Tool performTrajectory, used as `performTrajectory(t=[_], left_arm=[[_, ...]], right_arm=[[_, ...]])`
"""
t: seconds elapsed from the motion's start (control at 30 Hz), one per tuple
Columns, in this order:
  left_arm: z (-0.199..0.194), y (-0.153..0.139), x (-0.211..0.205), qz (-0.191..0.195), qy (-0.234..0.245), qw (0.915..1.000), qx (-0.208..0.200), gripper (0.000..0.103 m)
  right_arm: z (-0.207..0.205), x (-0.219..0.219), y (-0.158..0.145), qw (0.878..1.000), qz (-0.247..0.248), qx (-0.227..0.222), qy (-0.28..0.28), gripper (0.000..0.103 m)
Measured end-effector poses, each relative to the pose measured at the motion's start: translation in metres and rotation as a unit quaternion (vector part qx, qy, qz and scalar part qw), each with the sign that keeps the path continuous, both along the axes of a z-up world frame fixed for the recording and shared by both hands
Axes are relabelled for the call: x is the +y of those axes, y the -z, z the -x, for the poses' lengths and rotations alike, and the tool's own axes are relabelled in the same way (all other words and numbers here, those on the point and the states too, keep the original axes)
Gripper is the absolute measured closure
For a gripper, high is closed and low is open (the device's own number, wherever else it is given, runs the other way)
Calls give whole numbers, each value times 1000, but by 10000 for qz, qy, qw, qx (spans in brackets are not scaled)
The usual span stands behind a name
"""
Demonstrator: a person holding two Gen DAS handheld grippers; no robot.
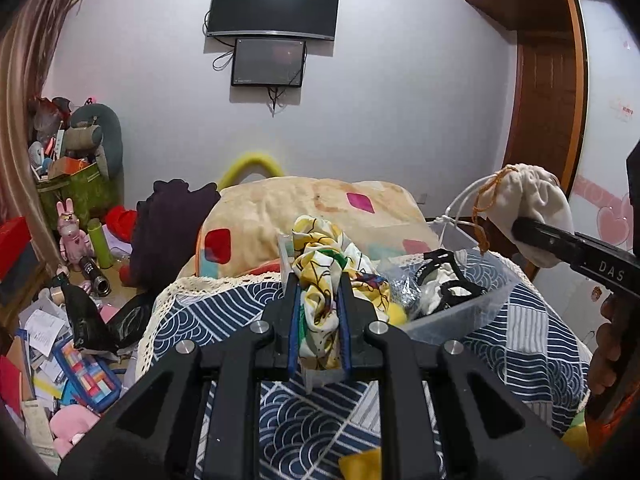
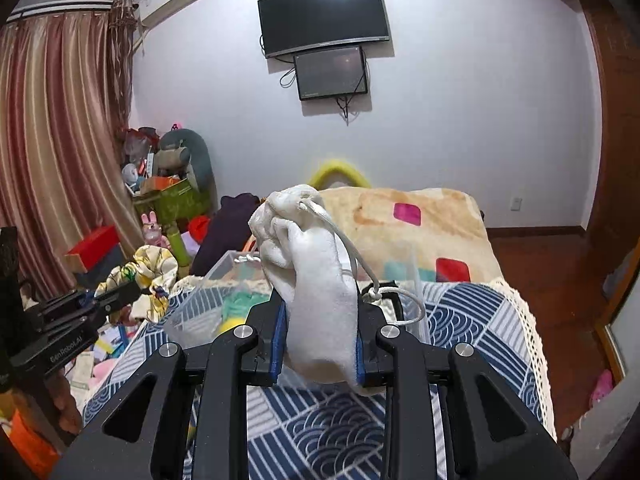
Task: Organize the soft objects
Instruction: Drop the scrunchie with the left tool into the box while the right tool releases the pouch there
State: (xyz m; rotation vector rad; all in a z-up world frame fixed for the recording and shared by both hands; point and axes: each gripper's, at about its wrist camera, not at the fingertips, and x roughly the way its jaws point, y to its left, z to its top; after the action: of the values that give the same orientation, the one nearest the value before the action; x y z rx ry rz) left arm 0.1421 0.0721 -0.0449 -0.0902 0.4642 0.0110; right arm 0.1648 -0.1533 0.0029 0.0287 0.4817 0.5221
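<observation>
My left gripper [image 1: 318,280] is shut on a yellow patterned cloth [image 1: 324,256] and holds it up over the near edge of a clear plastic bin [image 1: 460,316] on the bed. The same cloth [image 2: 148,268] and left gripper [image 2: 132,286] show at the left of the right wrist view. My right gripper [image 2: 320,300] is shut on a white drawstring pouch [image 2: 316,276] above the bin [image 2: 188,312]. The pouch [image 1: 536,204] also shows at the right of the left wrist view, held above the bin's far side. The bin holds several soft items [image 1: 436,284].
The bed has a blue patterned cover [image 2: 472,320] and a beige blanket [image 1: 312,208] heaped behind the bin. A dark garment [image 1: 168,232] lies at the bed's left. The floor at left is cluttered with boxes, papers and toys [image 1: 72,320]. A wooden wardrobe [image 1: 552,80] stands at right.
</observation>
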Motion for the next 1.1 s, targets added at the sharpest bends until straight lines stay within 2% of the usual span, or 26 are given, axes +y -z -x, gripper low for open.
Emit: performTrajectory(t=[0.23,0.5,0.73,1.0,1.1], left_arm=[[-34,13,-2,50,71,9996,283,87],[-67,31,-4,-39,152,9977,663,87],[-78,40,-10,-216,223,9965,780,87],[-86,45,-22,-443,298,9934,1012,87],[-85,46,-25,-462,332,9930,1035,82]], right_arm=[[-22,15,7,9997,-4,241,-43,79],[-35,33,23,9987,227,455,-62,79],[-50,45,40,9963,510,687,-94,79],[-66,47,55,9921,575,1105,-170,77],[-66,47,57,9909,628,1177,-155,76]])
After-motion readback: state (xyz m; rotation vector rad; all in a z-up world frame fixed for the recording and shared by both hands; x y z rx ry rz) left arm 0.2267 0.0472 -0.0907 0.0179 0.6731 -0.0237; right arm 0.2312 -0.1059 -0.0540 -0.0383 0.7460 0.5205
